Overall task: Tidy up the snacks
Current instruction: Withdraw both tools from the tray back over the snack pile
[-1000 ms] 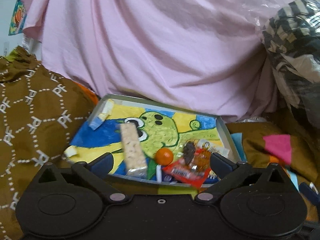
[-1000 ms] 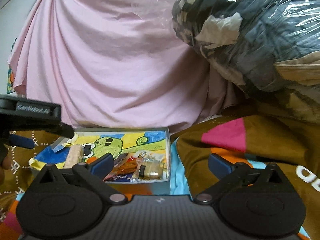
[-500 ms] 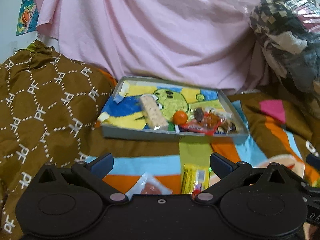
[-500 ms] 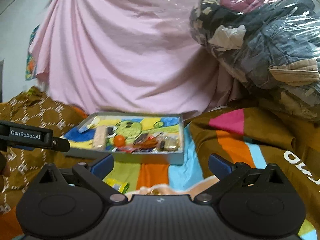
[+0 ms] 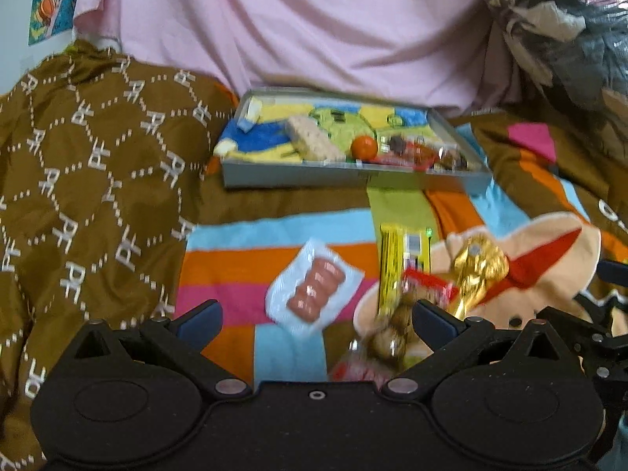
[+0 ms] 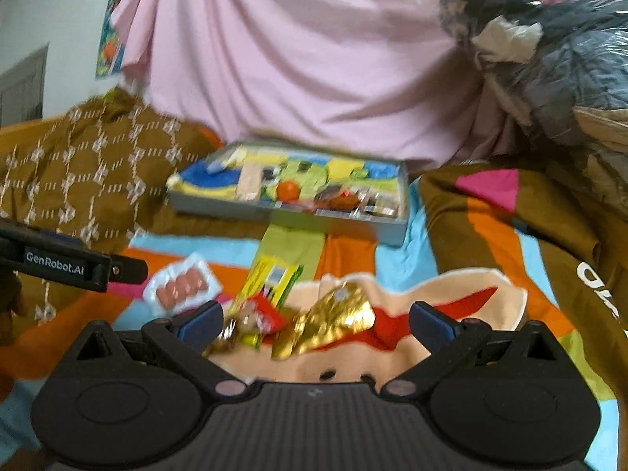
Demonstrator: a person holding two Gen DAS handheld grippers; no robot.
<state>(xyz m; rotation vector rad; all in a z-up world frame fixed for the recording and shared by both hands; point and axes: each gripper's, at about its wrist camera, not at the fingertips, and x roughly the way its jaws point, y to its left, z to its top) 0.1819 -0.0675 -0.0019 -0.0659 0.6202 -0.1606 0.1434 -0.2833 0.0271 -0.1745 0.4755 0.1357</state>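
Observation:
A grey tray (image 5: pixel 298 177) with a cartoon lining sits on the bed and holds a cereal bar (image 5: pixel 314 142), an orange ball (image 5: pixel 364 146) and several wrapped snacks. Loose on the bedspread nearer me lie a clear sausage pack (image 5: pixel 314 286), a yellow bar (image 5: pixel 402 259), a gold foil pack (image 5: pixel 477 271) and a red nut pack (image 5: pixel 396 325). My left gripper (image 5: pixel 316 320) is open and empty above the sausage pack. My right gripper (image 6: pixel 316 320) is open and empty over the gold foil pack (image 6: pixel 333 320). The tray (image 6: pixel 298 216) lies beyond.
A brown patterned quilt (image 5: pixel 86 180) rises on the left. A pink sheet (image 5: pixel 314 27) hangs behind the tray. A plastic-wrapped bundle of clothes (image 6: pixel 549 59) sits at the right. The left gripper's body (image 6: pixel 66 267) shows at the right view's left edge.
Both grippers have pulled back from the tray and now hover over the loose snacks on the bedspread. Both stay open and empty.

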